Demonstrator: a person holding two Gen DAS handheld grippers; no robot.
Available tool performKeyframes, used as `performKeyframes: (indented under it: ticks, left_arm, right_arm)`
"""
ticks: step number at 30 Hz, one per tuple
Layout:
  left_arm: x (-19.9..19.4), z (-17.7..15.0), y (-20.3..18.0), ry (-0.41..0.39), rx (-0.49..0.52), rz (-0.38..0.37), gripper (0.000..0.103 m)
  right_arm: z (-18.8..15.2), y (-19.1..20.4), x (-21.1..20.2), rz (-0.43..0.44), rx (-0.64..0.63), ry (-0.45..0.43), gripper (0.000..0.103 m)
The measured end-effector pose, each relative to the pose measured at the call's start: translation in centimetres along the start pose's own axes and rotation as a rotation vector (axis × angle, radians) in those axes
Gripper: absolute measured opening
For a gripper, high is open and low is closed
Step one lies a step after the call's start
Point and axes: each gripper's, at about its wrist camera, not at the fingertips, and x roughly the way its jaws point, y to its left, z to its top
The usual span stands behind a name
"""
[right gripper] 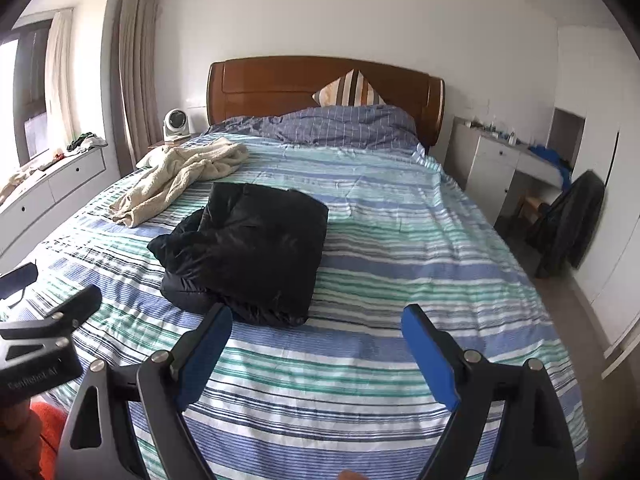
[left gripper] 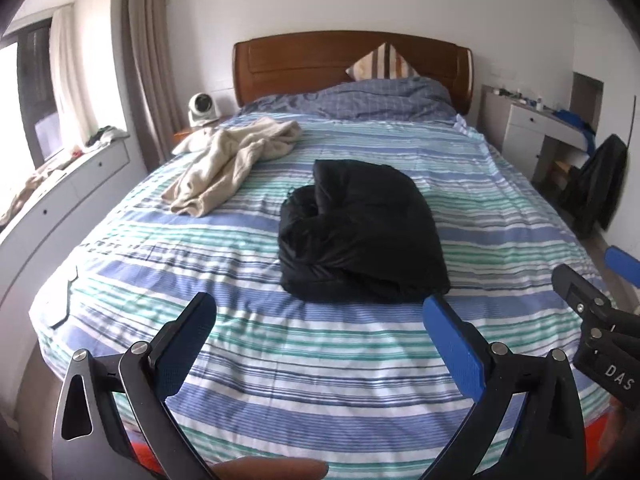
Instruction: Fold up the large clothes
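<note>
A folded black jacket (left gripper: 362, 232) (right gripper: 248, 252) lies in a thick bundle in the middle of the striped bed (left gripper: 280, 360) (right gripper: 400, 264). A crumpled cream garment (left gripper: 236, 160) (right gripper: 184, 176) lies unfolded toward the far left of the bed. My left gripper (left gripper: 320, 312) hovers over the near part of the bed, open, nothing between its fingers, short of the jacket. My right gripper (right gripper: 316, 320) is open too and holds nothing, just near and right of the jacket. Each gripper shows at the edge of the other's view.
A wooden headboard (left gripper: 352, 60), a striped cushion (right gripper: 348, 90) and a bunched blue quilt (right gripper: 332, 124) are at the far end. A white fan (left gripper: 200, 110) stands far left. A white desk (right gripper: 504, 164) and a chair with dark clothing (right gripper: 572, 220) are on the right.
</note>
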Motion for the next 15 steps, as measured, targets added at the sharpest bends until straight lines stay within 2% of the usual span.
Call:
performKeyframes:
  ticks: [12,15]
  left_arm:
    - [-0.29,-0.45,-0.35,-0.023,0.005,0.005,0.103]
    - [-0.69,-0.47,-0.57,-0.042,0.009,0.026,0.103]
  right_arm:
    - [-0.52,-0.21,-0.14,-0.002,0.0,0.016,0.088]
    - [-0.5,-0.16,-0.21,0.003,0.002,0.012,0.088]
